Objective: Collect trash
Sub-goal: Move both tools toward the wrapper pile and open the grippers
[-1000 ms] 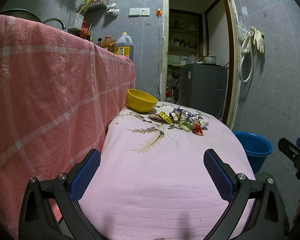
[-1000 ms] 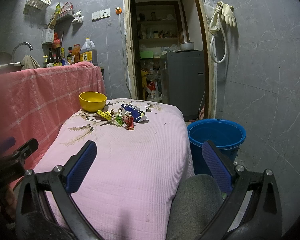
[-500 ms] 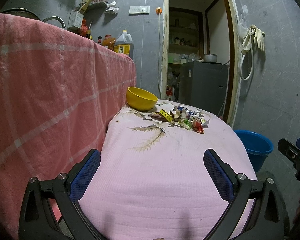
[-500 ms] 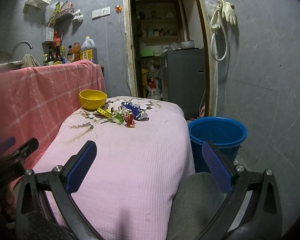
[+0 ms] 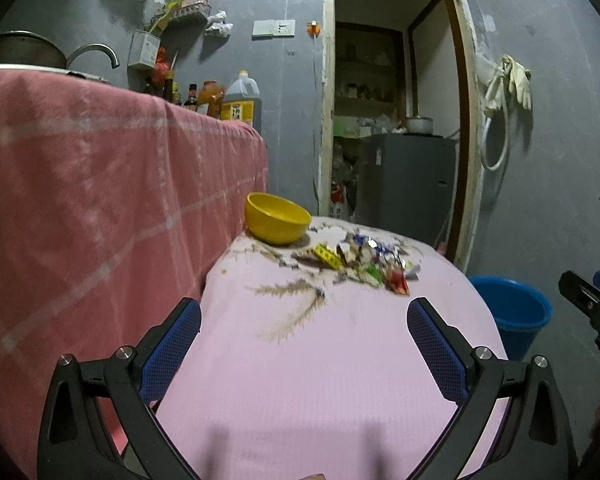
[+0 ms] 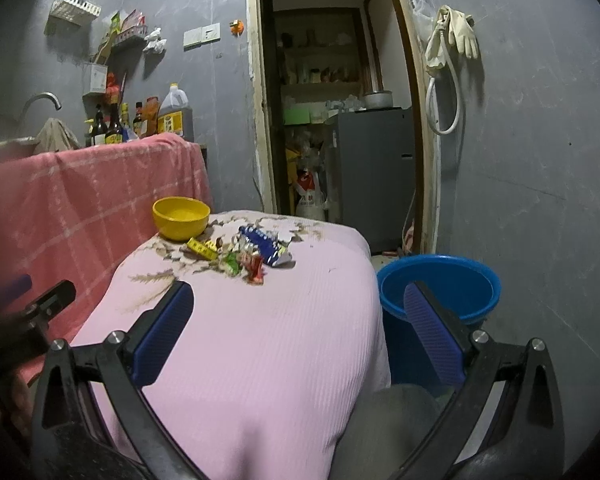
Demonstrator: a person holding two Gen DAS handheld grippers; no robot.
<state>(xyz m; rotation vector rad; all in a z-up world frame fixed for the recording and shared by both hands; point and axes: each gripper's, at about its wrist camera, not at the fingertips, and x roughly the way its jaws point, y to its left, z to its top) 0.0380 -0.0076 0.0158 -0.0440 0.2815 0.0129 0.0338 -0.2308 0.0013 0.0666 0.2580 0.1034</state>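
So the trash pile (image 5: 360, 264) (image 6: 246, 254) sits well ahead of both tools on the pink table (image 5: 320, 380), just beside a yellow bowl (image 5: 277, 218). Left tool (image 5: 304, 322) and right tool (image 6: 298, 306) are both spread wide, empty. Blue bucket (image 6: 440, 286) is off to the right.

Crumpled wrappers (image 5: 360, 262) (image 6: 248, 254) piled on pink cloth nr yellow bowl (image 5: 277, 223) (image 6: 181, 217); blue bucket (image 6: 438, 286) (image 5: 508, 312) on floor.

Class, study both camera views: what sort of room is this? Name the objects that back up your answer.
Most likely a small home kitchen. A curved metal sink tap rises behind the pink checked cloth, dark sauce bottles and a big cooking-oil jug stand beside it, and pale rubber gloves hang on the grey tiled wall.
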